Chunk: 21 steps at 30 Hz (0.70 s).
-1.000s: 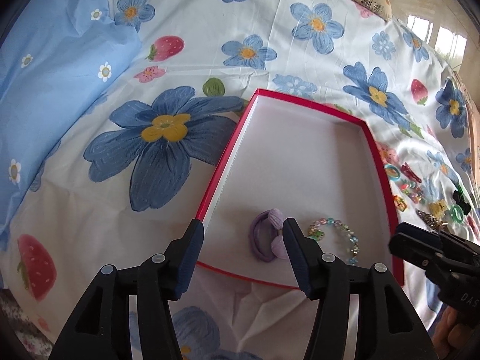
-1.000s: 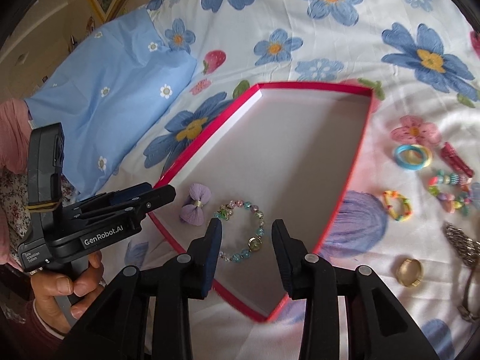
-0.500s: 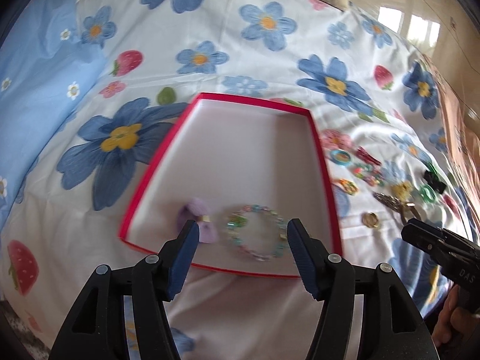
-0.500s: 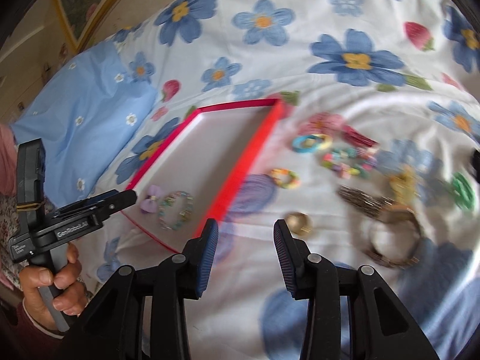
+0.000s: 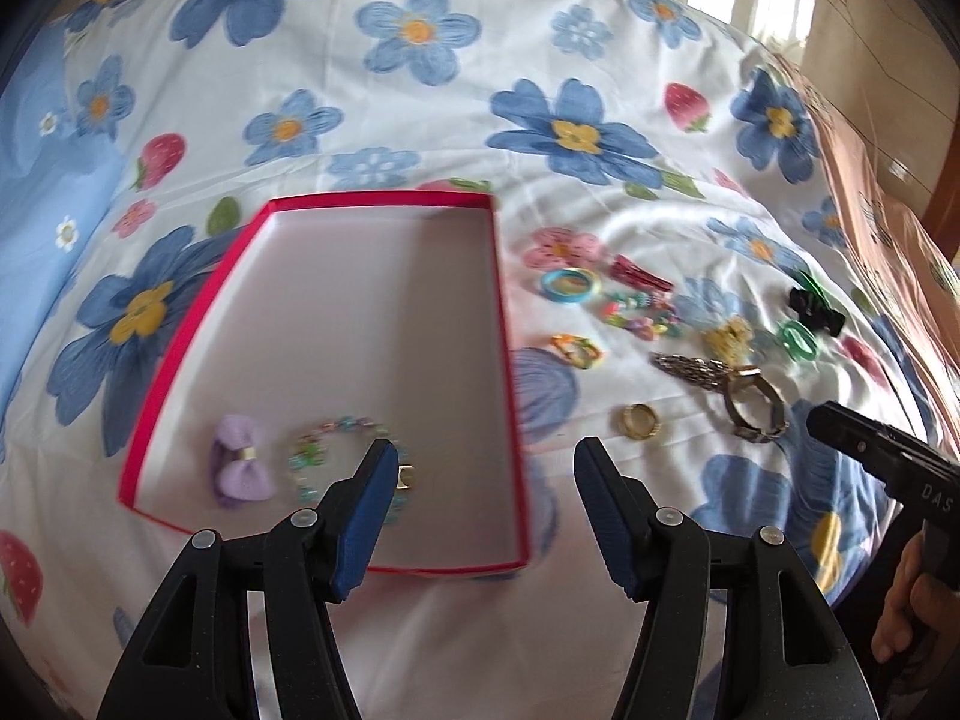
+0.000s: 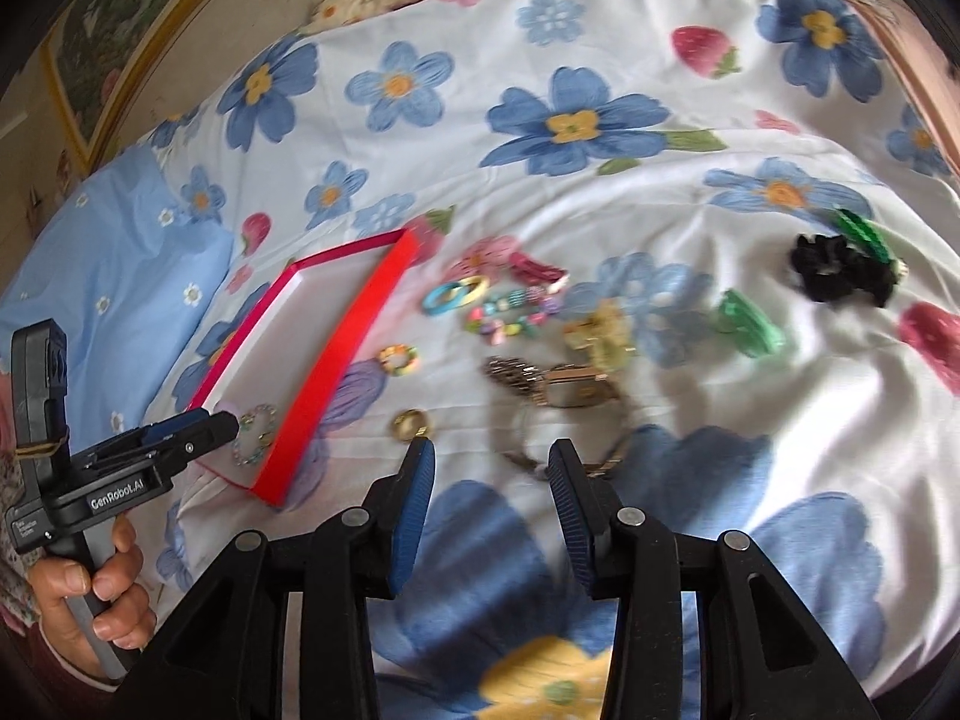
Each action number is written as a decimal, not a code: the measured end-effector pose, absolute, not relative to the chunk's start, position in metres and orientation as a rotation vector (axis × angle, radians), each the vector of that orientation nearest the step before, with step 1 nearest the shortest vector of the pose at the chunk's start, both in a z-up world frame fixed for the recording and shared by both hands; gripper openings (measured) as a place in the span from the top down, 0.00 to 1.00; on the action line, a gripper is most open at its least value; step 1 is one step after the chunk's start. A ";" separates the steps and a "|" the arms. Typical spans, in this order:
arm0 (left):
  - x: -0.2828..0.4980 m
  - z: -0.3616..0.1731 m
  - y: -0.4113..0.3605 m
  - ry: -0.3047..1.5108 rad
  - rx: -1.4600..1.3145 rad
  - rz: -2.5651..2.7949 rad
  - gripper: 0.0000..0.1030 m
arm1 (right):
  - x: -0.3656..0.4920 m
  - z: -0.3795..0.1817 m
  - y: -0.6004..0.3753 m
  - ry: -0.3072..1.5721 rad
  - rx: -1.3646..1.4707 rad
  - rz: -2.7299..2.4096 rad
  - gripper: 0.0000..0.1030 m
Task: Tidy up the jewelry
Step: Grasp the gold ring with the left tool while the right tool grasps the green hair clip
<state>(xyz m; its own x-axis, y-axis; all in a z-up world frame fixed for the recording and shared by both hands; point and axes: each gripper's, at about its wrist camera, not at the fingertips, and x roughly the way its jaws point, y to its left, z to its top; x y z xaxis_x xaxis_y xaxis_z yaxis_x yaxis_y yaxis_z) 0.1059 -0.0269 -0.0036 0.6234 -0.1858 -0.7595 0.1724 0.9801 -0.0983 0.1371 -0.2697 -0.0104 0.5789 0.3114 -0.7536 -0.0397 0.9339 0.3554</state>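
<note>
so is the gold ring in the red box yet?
No, the gold ring lies on the bedsheet outside the red box, which holds only the purple bow and beaded bracelet.

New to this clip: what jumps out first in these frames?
The red-rimmed box on the flowered bedspread, white inside, holds only a lilac bow and a beaded bracelet at its near end. To its right, loose pieces lie scattered on the cloth: a gold ring, a wristwatch, and a black scrunchie farthest out. Both the left gripper and the right gripper hang open and empty.
</note>
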 end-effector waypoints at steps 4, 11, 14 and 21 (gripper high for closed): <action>0.113 -0.006 -0.045 0.881 0.005 -0.235 0.41 | 0.136 -0.011 -0.285 0.926 0.326 0.178 0.59; 0.130 -0.017 -0.077 0.903 0.047 -0.292 0.41 | 0.139 -0.012 -0.314 0.912 0.321 0.117 0.59; 0.140 -0.025 -0.089 0.922 0.072 -0.314 0.41 | 0.144 -0.011 -0.327 0.906 0.305 0.088 0.59; 0.164 -0.045 -0.112 0.961 0.125 -0.326 0.41 | 0.164 -0.014 -0.352 0.903 0.259 0.044 0.59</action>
<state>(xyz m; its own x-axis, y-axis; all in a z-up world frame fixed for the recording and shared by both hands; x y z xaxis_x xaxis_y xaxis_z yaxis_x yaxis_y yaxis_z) 0.1638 -0.1116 -0.0447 0.5280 -0.2171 -0.8210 0.3272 0.9441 -0.0392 0.1644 -0.3518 -0.0138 0.6203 0.1463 -0.7706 0.0711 0.9679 0.2411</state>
